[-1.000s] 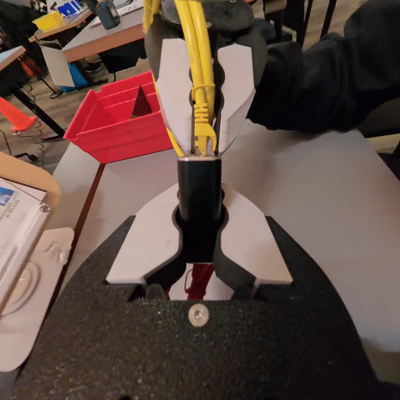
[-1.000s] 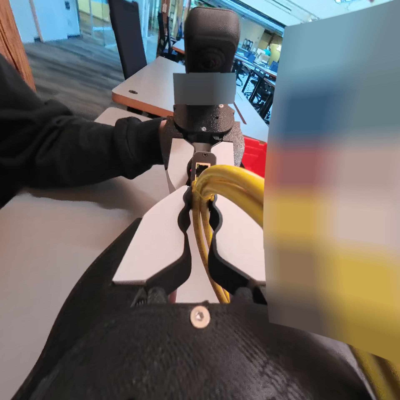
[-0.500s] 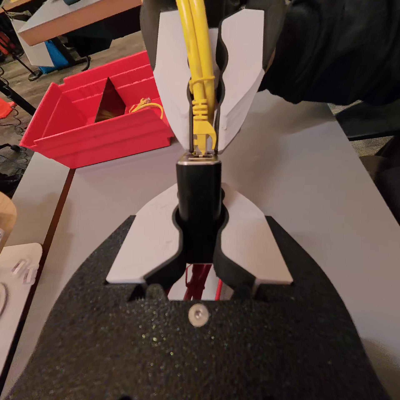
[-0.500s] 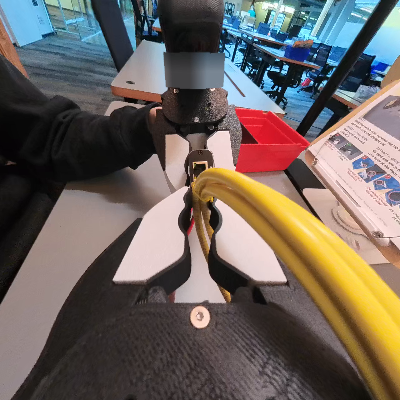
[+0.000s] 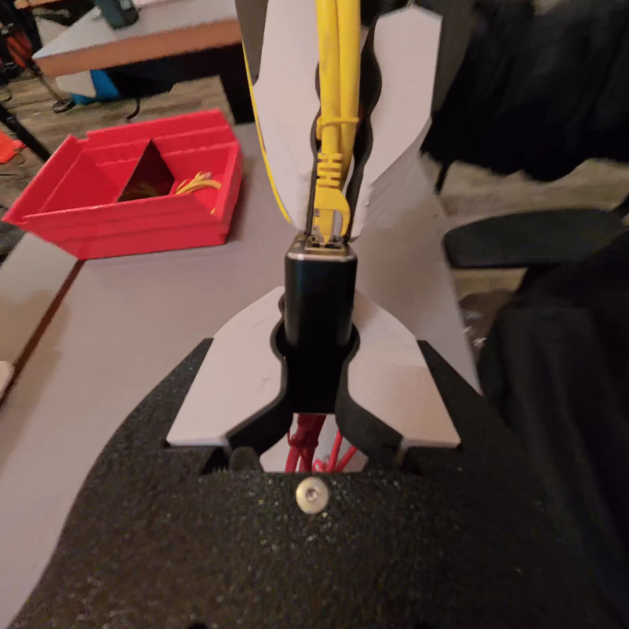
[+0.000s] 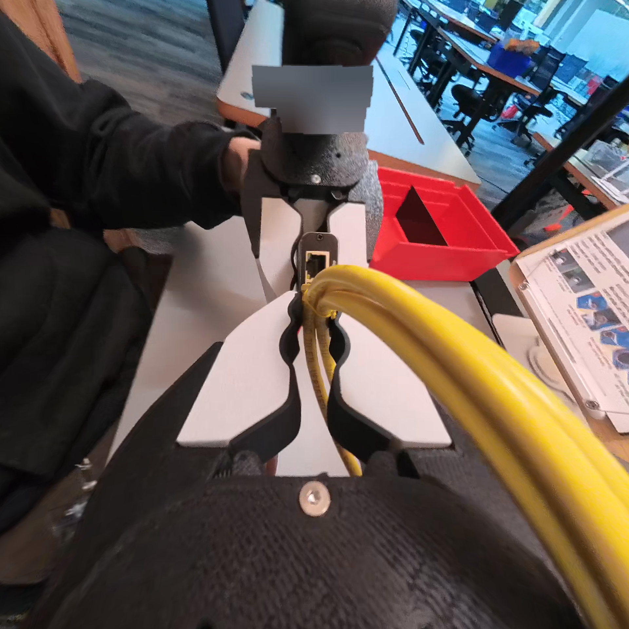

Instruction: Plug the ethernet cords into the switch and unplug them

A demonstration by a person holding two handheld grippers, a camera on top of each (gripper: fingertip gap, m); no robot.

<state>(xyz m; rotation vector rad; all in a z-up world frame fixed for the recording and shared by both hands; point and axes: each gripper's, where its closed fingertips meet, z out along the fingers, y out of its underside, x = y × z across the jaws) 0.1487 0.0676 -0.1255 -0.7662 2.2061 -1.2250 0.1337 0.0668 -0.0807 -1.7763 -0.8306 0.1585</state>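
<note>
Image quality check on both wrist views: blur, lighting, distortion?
Left wrist view: dim and warm, red bin and background motion-smeared, black switch fairly sharp. Right wrist view: brighter and cooler, sleeve edges smeared, near yellow cords bulging from wide-angle distortion.

Bare table (image 5: pixel 143 326) lies left of the grippers; a red bin (image 5: pixel 136 224) blocks the far-left corner.
</note>
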